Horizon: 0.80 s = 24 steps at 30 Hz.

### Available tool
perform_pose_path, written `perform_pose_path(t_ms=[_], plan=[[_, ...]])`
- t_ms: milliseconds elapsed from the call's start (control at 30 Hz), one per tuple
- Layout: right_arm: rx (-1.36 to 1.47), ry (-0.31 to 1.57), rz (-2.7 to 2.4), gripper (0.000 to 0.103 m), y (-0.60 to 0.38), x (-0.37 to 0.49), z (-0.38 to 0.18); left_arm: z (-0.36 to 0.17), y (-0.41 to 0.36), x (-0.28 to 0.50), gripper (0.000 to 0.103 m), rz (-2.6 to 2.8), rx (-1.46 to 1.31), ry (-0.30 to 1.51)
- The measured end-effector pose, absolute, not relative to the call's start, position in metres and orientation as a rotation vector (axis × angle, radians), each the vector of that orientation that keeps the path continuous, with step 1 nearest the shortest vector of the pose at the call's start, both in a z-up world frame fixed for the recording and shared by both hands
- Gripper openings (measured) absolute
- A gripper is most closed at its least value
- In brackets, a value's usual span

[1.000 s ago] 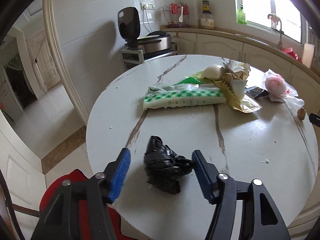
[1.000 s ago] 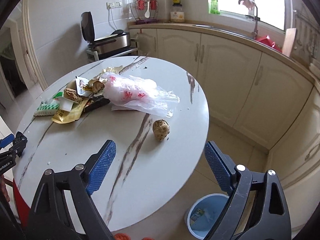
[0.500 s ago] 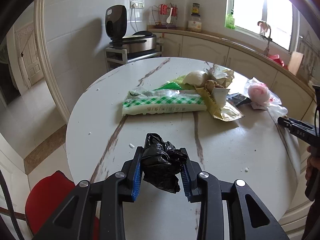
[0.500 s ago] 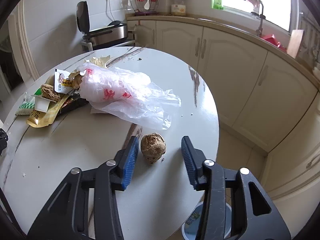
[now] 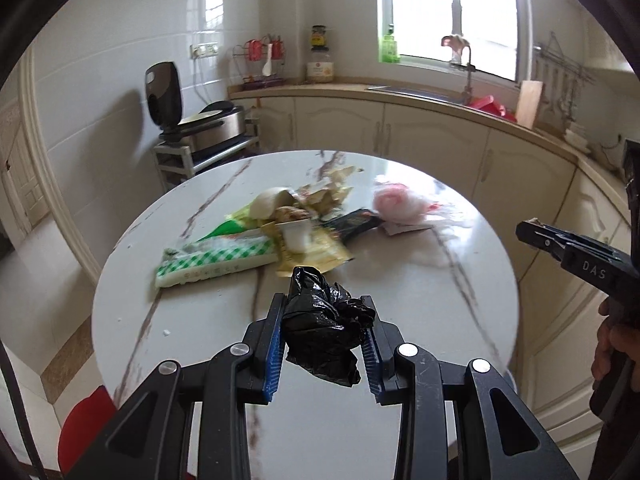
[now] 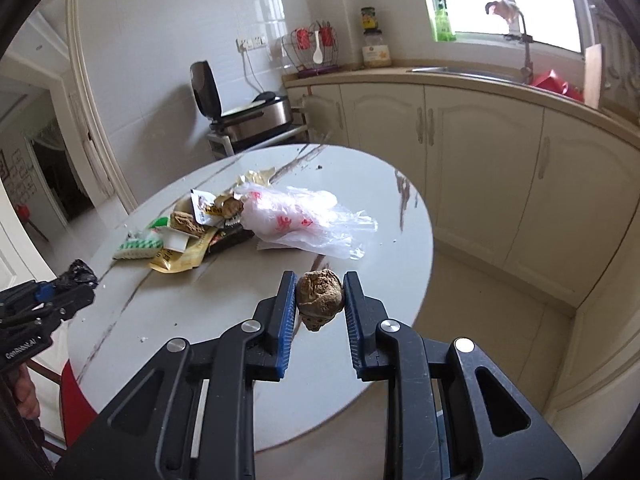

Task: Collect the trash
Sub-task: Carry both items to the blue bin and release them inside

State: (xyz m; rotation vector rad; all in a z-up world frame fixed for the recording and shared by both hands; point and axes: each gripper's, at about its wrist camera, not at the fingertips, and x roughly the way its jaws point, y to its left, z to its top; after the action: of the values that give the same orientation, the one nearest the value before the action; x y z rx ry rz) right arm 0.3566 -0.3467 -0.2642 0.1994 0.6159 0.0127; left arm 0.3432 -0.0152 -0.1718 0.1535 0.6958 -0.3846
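My left gripper is shut on a crumpled black plastic bag and holds it above the round marble table. My right gripper is shut on a brown wrinkled lump, lifted above the table's near right part. A pile of trash lies mid-table: a green checked packet, yellow wrappers, a white cup, a dark wrapper and a clear bag with pink print. The left gripper also shows in the right wrist view.
Cream kitchen cabinets and a counter with a sink run behind and to the right of the table. An appliance stands on a small rack at the back left. A red stool sits by the table's near left edge.
Both grippers have lifted away from the tabletop with their loads. The right gripper closed on the brown lump, which was between its open jaws half a second ago.
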Motion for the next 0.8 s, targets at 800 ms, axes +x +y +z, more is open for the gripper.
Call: perform_pose_path(t_ms=[800], plan=[[0.567,0.770,-0.534,0.022,-0.559,0.186,-0.405,-0.270,-0.356,0.291,0.035,-1.030,0.527,0.930]])
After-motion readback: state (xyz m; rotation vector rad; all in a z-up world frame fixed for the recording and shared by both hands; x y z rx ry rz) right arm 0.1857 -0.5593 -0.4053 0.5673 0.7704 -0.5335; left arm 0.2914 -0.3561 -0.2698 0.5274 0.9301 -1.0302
